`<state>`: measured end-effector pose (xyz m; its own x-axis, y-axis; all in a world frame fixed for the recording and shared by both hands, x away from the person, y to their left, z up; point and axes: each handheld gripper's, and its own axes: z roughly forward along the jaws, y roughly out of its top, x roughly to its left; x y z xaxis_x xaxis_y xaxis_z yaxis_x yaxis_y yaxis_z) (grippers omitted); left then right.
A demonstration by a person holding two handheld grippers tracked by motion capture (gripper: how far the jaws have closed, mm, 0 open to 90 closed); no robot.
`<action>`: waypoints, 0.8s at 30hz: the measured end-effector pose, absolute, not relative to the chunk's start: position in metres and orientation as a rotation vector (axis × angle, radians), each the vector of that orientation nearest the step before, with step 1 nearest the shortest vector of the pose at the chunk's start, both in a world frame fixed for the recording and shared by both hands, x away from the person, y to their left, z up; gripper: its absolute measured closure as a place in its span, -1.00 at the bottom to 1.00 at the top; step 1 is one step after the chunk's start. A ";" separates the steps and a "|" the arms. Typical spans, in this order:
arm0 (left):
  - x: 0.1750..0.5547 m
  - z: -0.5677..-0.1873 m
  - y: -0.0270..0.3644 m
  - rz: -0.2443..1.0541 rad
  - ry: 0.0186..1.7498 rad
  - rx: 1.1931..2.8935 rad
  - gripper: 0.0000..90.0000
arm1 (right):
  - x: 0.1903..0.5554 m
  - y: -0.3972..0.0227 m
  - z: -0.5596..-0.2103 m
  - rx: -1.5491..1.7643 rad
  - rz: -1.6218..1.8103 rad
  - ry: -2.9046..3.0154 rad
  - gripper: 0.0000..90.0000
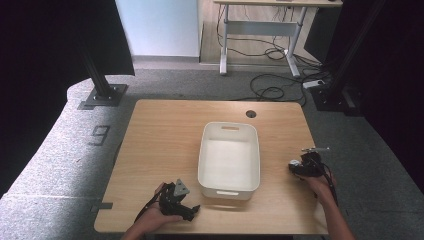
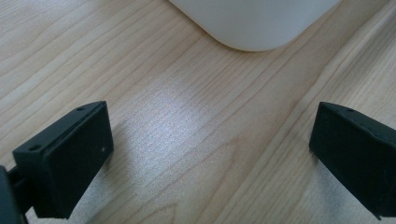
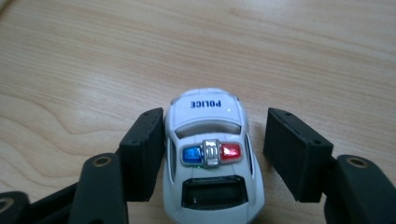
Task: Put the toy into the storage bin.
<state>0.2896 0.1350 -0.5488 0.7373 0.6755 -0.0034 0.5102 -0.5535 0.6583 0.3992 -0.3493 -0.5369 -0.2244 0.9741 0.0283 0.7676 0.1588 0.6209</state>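
A white toy police car (image 3: 211, 154) with "POLICE" on its hood and a red and blue light bar stands on the wooden table (image 1: 165, 130). My right gripper (image 3: 215, 119) is open around it: the left jaw touches the car's side, while a small gap separates the right jaw from it. From the high view, that right gripper (image 1: 296, 166) is near the table's right edge, just right of the white bin (image 1: 229, 125). My left gripper (image 2: 212, 112) is open over bare wood, with the bin's rounded corner (image 2: 254, 28) just ahead. In the high view this left gripper (image 1: 192, 210) sits at the table's front.
The white bin stands in the middle of the table and looks empty inside. A round cable hole (image 1: 251, 114) lies at the table's far edge. Beyond the table are a desk frame (image 1: 260, 30) and floor cables (image 1: 270, 90).
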 end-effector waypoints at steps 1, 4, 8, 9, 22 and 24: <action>0.290 -0.549 0.135 0.330 0.889 2.283 -1.00 | 0.399 -0.349 -0.537 1.661 0.743 2.063 -0.08; 0.290 -0.549 0.135 0.330 0.890 2.283 -1.00 | 0.399 -0.348 -0.535 1.662 0.746 2.064 0.11; 0.290 -0.549 0.135 0.330 0.890 2.283 -1.00 | 0.398 -0.348 -0.534 1.677 0.735 2.068 0.12; 0.290 -0.549 0.135 0.329 0.890 2.283 -1.00 | 0.398 -0.348 -0.533 1.682 0.747 2.071 0.12; 0.289 -0.549 0.135 0.329 0.889 2.283 -1.00 | 0.377 -0.351 -0.496 1.664 0.937 2.009 0.12; 0.289 -0.549 0.135 0.330 0.888 2.284 -1.00 | 0.374 -0.350 -0.491 1.651 0.949 2.006 0.12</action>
